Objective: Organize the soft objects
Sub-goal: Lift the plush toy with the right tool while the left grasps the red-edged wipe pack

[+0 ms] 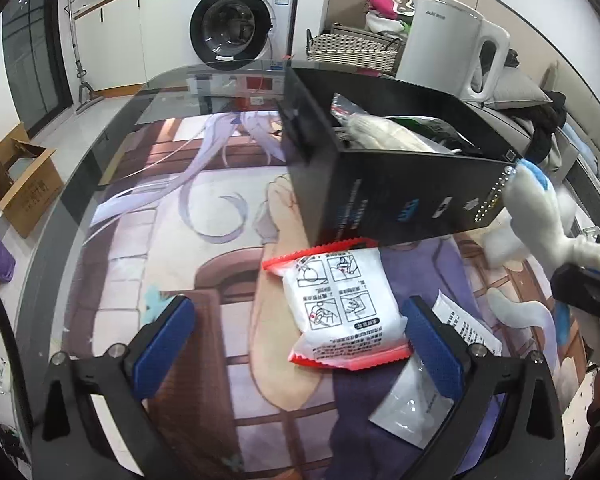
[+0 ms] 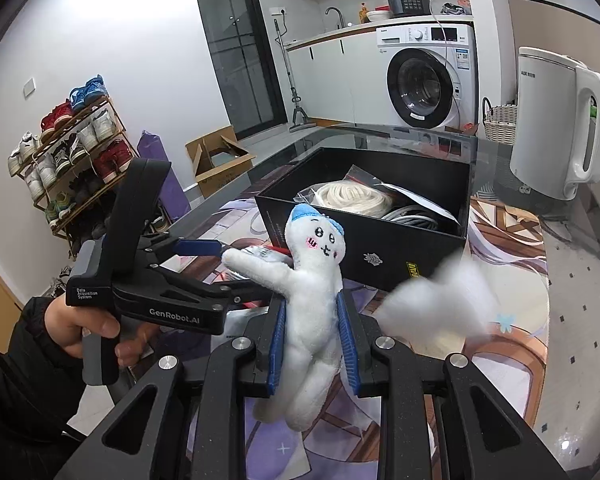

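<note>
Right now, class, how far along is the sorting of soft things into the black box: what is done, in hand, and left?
Done: a bagged coil of cream rope and grey cable already lie in the black cardboard box. In hand: the right gripper is shut on the white plush doll with a blue cap. Left: the open left gripper sits over the white red-edged packet; a second clear pouch also waits.

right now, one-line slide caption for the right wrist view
Right claw shut on a white plush doll before the open black box; left claw open alongside.
</note>
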Demonstrator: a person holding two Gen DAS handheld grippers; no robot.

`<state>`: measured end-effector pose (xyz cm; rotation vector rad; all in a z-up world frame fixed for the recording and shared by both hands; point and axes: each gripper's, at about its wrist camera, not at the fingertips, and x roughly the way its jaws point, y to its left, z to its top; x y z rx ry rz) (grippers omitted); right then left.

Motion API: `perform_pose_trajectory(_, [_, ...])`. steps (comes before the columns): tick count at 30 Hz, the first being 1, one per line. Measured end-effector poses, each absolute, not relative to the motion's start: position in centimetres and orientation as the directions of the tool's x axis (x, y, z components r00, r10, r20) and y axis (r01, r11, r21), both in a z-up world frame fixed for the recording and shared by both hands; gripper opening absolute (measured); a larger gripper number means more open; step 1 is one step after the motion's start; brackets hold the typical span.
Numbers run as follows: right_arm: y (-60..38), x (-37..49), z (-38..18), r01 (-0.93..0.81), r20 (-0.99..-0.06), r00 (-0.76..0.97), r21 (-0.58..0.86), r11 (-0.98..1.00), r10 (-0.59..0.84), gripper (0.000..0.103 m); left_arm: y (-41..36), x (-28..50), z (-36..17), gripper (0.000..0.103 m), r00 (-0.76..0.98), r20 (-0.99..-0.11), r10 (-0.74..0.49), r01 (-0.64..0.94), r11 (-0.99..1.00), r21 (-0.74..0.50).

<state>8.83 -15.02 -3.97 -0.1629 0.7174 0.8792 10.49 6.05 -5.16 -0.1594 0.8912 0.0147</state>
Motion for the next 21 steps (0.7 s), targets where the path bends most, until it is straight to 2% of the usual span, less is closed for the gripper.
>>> perform_pose_trajectory(16, [-15.2, 9.1, -4.0, -0.744, -0.636, 0.431, 0.150, 0.651, 0.640, 0.025, 6.6, 10.7, -5.5, 0.102, 0.617, -0.787, -0.016, -0.116, 0.987, -0.111])
perform_pose_trajectory(19, [-15.1, 9.0, -4.0, -0.744, -0.637, 0.430, 0.150, 0.651, 0.640, 0.025, 6.3, 10.7, -5.5, 0.099, 0.618, -0.786, -0.014, -0.098, 0.991, -0.094])
perform_pose_trajectory(21, [-15.2, 9.0, -3.9, -0.744, -0.636, 0.431, 0.150, 0.651, 0.640, 0.025, 5.9, 10.6, -5.4, 0.092, 0.622, -0.783, -0.010, -0.084, 0.993, -0.079])
